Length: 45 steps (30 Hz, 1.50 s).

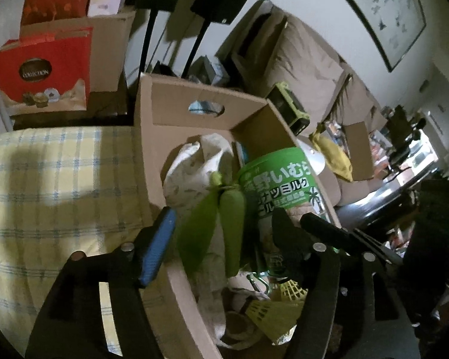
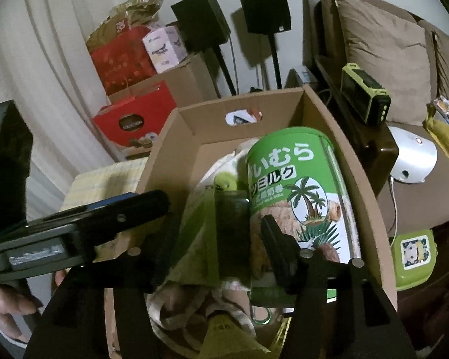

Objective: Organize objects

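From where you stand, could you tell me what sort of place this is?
Most likely a lived-in living room used for storage: a brown sofa with cushions, two black speakers on stands, a framed picture, and stacked gift boxes.

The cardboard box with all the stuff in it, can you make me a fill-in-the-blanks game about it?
1. The big can with palm trees on it is mostly ____ in colour.
2. The can lies inside a ____ box.
3. The speakers behind the box are ____ in colour.
4. The gift box marked COLLECTION is mostly ____.

Missing words: green; cardboard; black; red
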Each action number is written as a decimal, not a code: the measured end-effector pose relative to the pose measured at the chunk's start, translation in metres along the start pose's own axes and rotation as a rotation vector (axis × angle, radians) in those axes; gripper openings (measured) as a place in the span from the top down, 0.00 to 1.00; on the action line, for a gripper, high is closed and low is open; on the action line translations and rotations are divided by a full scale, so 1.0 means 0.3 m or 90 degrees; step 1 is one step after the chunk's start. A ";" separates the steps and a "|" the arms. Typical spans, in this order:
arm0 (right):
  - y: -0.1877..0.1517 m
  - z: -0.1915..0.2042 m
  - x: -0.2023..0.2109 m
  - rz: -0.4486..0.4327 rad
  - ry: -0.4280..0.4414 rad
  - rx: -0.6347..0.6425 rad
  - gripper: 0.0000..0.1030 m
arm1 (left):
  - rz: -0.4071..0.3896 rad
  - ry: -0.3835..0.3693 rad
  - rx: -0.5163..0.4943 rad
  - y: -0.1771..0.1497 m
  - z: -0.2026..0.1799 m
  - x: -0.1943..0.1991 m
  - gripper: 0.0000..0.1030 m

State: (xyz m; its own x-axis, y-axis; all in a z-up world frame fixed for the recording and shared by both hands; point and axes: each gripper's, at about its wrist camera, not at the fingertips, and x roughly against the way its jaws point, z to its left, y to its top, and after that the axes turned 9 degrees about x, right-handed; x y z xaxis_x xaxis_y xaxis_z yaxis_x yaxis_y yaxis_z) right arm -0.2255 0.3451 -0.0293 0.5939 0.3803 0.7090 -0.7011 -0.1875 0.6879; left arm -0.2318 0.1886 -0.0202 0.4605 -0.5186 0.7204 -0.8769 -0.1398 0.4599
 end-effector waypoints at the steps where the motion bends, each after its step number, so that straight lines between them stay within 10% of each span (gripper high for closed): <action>1: 0.000 0.001 0.009 -0.004 0.001 -0.001 0.43 | -0.006 -0.002 -0.002 0.000 0.000 0.020 0.35; 45: -0.109 0.319 0.257 -0.087 -0.079 0.101 0.00 | -0.171 0.159 -0.069 -0.261 0.158 0.514 0.00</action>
State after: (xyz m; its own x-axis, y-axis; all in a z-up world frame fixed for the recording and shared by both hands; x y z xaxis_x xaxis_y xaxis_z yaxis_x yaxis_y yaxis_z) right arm -0.1191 0.2940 0.0178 0.7302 0.2990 0.6144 -0.5459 -0.2855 0.7877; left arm -0.0987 0.0795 0.0303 0.7029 -0.2525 0.6650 -0.7071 -0.1464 0.6918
